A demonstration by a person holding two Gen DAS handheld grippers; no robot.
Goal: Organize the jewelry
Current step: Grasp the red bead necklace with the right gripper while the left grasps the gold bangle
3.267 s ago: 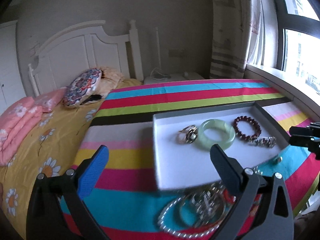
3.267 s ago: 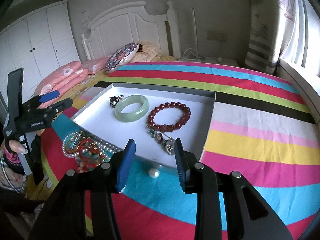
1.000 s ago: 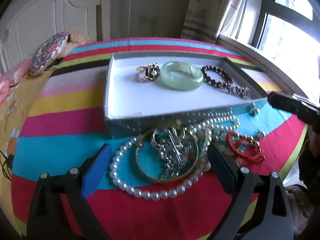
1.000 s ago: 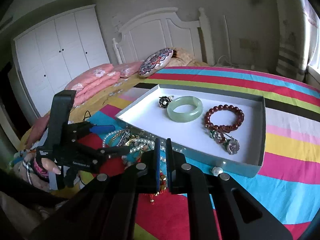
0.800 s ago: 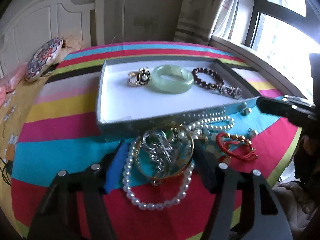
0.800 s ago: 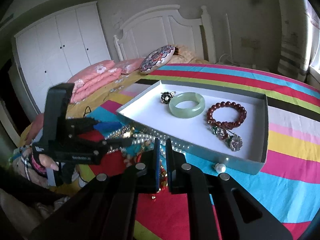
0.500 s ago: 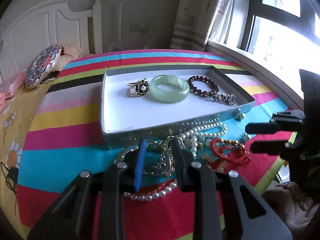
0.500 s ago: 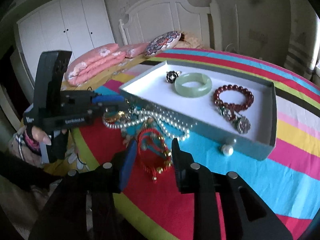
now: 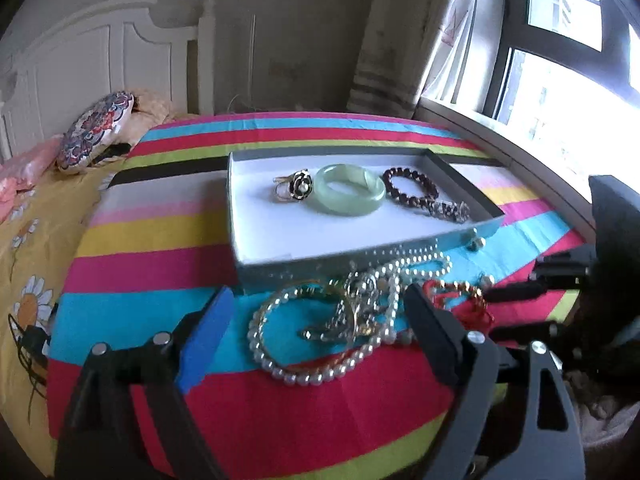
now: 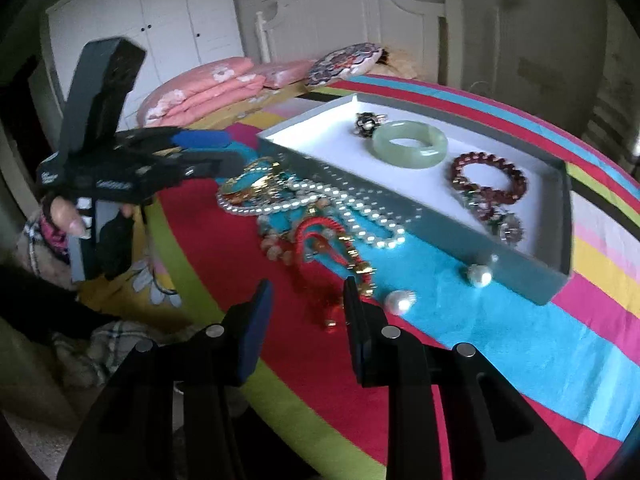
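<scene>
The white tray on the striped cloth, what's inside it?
Inside the tray lie a flower ring, a green bangle, a dark red bead bracelet and a sparkly silver piece. What the silver piece is exactly is unclear.

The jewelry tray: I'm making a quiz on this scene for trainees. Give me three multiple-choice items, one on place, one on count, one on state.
1. Where does the pearl necklace lie?
A. In the tray
B. On the cloth in front of the tray
C. On the pillow

2. How many loose pearls lie beside the tray?
A. Two
B. Five
C. None

3. What is between the right gripper fingers?
A. The jade bangle
B. A pearl
C. Nothing

Answers:
1 B: its strands lie on the striped cloth, against the tray's near wall.
2 A: one pearl and another lie on the blue stripe.
3 C: the jaws stand apart above the red bracelet, clamping nothing.
</scene>
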